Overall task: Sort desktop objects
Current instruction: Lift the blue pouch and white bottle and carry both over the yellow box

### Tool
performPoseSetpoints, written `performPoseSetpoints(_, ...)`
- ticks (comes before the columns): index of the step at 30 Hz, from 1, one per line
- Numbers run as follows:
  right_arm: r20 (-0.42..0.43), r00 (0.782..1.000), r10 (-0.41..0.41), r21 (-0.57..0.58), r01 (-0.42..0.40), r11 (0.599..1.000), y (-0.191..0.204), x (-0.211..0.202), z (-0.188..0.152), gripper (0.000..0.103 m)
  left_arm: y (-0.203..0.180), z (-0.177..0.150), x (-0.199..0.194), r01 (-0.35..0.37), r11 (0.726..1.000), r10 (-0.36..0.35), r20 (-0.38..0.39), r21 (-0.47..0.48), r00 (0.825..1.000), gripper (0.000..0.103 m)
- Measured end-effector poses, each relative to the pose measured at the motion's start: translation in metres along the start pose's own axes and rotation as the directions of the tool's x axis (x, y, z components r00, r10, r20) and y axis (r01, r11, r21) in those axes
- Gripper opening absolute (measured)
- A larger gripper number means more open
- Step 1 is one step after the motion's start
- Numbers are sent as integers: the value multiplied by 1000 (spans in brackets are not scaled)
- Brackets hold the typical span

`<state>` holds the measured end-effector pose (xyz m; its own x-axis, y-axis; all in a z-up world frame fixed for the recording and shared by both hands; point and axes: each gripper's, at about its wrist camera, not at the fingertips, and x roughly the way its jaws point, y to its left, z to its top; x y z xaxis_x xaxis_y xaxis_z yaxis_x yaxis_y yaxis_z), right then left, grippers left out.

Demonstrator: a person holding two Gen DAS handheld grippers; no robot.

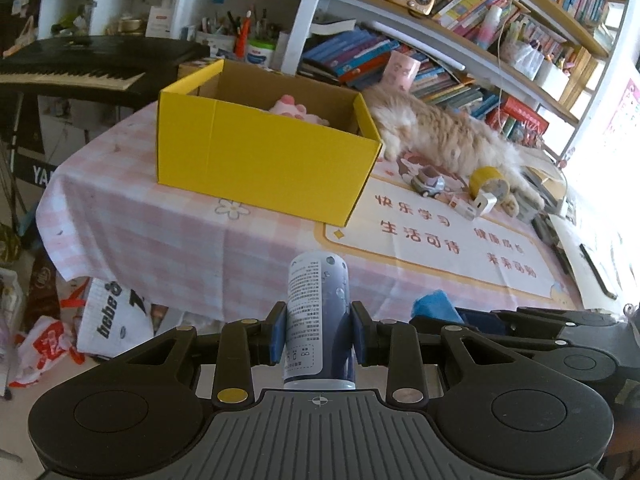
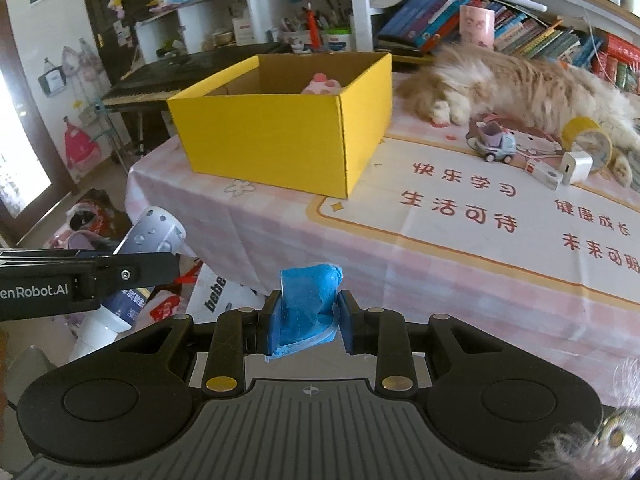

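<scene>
Yellow box (image 1: 264,160) sits ahead of both; my left hand-held gripper (image 1: 319,334) grasps a spray can (image 1: 318,316), the right hand-held gripper (image 2: 307,322) a blue packet (image 2: 308,308). I judge I'm mid-carry: next, bring both over the counter (image 2: 440,280) and let go above the box

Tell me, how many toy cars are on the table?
1. The toy car sits on the table near the cat's paws. Others may hide inside the yellow box.
</scene>
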<state>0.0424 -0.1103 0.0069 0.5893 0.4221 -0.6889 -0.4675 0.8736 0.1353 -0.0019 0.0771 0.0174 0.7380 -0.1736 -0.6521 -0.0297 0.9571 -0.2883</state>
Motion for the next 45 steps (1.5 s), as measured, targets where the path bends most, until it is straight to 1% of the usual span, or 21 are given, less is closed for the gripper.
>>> performPoseSetpoints(11, 5, 1000, 11, -11, -11, 1000, 5, -2, -3, 26, 3, -4, -5, -7, 1000, 7, 8, -5, 1000, 31)
performPoseSetpoints(18, -7, 1000, 21, -28, -21, 999, 9, -3, -4, 26, 2, -5, -8, -13, 1000, 13, 10, -14, 1000, 31)
performPoseSetpoints(36, -15, 999, 35, -47, -35, 998, 17, -3, -4, 26, 1, -6, -9, -18, 1000, 18, 11, -6, 1000, 31)
performPoseSetpoints(41, -15, 999, 36, -55, -37, 998, 21, 1, -1, 26, 6, -4, -10, -24, 1000, 24, 13, -8, 1000, 31)
performPoseSetpoints(45, -25, 998, 51, -66, -53, 996, 27, 9, 3, 26, 18, -1, -10, -43, 999, 44, 20, -31, 999, 31)
